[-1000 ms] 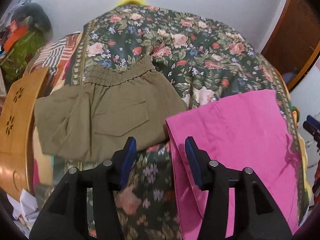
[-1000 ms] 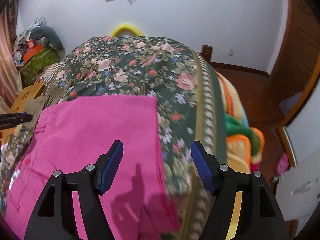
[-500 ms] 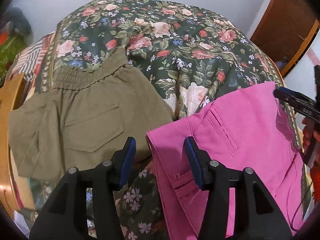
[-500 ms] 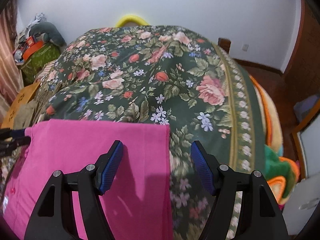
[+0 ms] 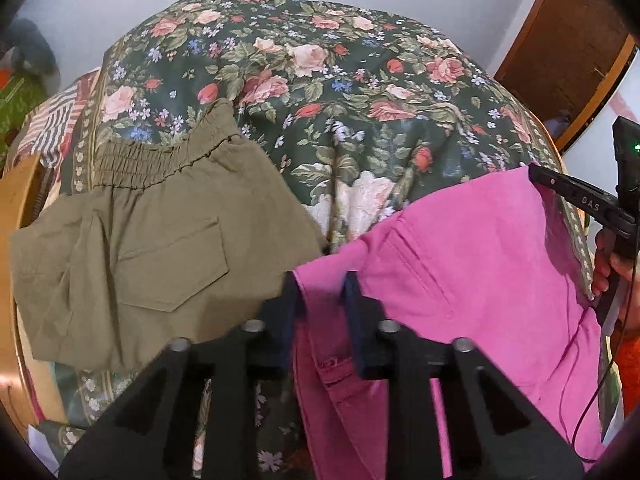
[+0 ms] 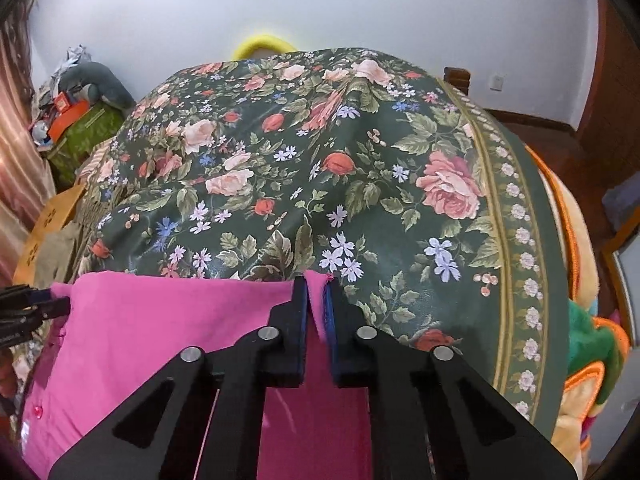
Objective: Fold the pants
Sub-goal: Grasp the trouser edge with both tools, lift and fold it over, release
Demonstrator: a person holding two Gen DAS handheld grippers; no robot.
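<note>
Pink pants (image 5: 480, 272) lie flat on the floral bedspread (image 5: 340, 80). My left gripper (image 5: 320, 292) is closing on their near-left waist corner, and the pink cloth is bunched between its blue pads. My right gripper (image 6: 316, 300) is shut on the far right corner of the pink pants (image 6: 160, 340), a small tip of cloth poking out above the pads. In the left wrist view the right gripper (image 5: 536, 172) pinches that edge at the right, with a person's hand (image 5: 608, 272) behind it. The left gripper (image 6: 60, 304) shows at the left edge of the right wrist view.
Folded olive pants (image 5: 140, 248) with an elastic waist lie left of the pink ones. A wooden board (image 5: 12, 200) stands at the bed's left side. An orange and green blanket (image 6: 592, 340) hangs off the right side. Cluttered boxes (image 6: 80, 120) sit far left.
Both grippers moved down onto the pink pants and went from open to closed on its corners. The right one reached the far right corner, the left one the waist corner.
</note>
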